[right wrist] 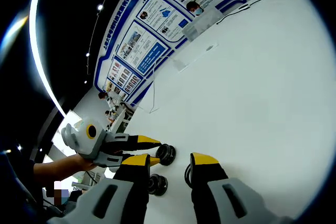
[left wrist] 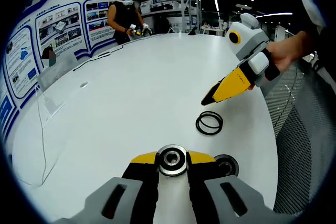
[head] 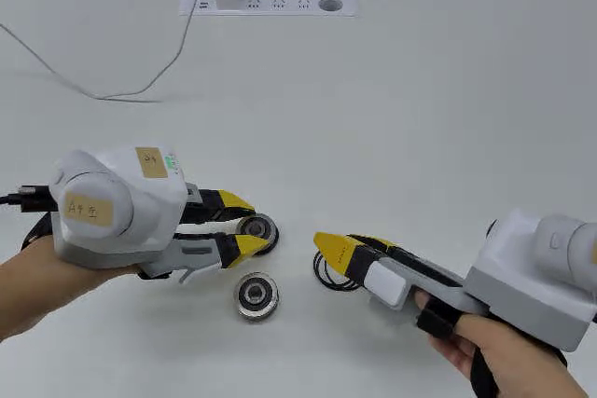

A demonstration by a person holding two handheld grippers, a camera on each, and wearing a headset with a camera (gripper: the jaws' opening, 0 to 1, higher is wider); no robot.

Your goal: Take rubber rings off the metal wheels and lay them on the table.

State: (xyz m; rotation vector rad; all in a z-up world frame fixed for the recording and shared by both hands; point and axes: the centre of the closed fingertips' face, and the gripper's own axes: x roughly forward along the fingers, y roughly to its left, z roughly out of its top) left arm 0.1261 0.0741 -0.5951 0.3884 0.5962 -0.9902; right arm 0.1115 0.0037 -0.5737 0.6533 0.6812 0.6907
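- At the near side of a white workbench [head: 420, 137], the left gripper [head: 248, 224] is clenched on a metal wheel [left wrist: 173, 160], with a yellow jaw pressing its rim from either side.
- The left gripper view looks straight at that wheel's hub, squeezed between the two jaw tips. The head view sets it just off the table, beside the person's left hand [head: 42, 272].
- A second wheel [head: 256, 294] lies flat on the table near the held one.
- The right gripper [head: 333, 249] hangs released and holds nothing. The right gripper view shows the gap between its jaws, while from the side, in the left gripper view, they merge into one yellow wedge.
- Two black rubber rings [left wrist: 209, 123] lie overlapping on the table under that gripper's tips. The left gripper view shows them whole, and in the head view the jaws cover part of them.
- A power strip [head: 270, 5] and a cable [head: 112, 90] mark the far edge in the head view. The gripper views take in wall posters [right wrist: 152, 45] and a person [left wrist: 125, 17] standing at the table's far end.
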